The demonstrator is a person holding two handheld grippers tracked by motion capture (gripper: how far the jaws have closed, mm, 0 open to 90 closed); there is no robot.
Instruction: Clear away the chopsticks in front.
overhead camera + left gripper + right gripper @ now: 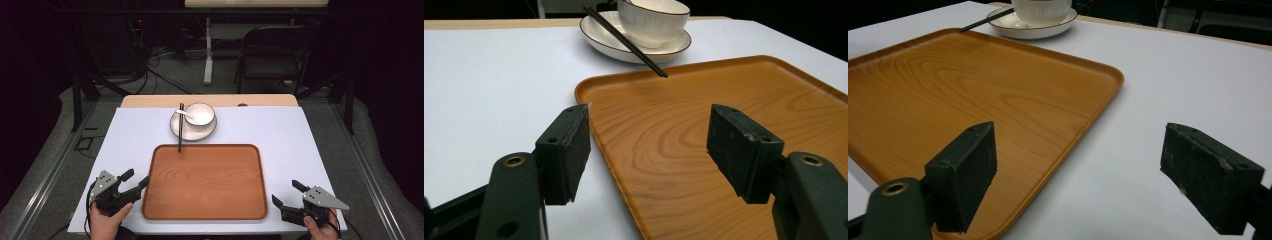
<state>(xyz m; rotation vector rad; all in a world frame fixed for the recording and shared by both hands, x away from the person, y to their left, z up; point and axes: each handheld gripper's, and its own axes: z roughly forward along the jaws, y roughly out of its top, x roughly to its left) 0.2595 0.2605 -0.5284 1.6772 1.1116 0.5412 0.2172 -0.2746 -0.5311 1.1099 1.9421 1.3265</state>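
While the high view shows a spoon (184, 114) in the bowl (200, 113), both gripper views hide it; wooden tray (205, 181) lies centre-frame between left gripper (135, 183) and right gripper (287, 194), fingers released, empty

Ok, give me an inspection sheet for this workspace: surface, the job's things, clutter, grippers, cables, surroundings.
Surface: white table cover over a wooden tabletop, flat.
Job's things: wooden tray lies bare at the near middle; bowl with a white spoon stands on a plate beyond the tray; black chopsticks rest on the plate, tips over the tray's far rim.
Clutter: nothing seen.
Grippers: left gripper open at the tray's left edge; right gripper open, right of the tray; both hold nothing.
Cables: loose cables on the floor behind the table.
Surroundings: dark room, black chair, another table's leg.
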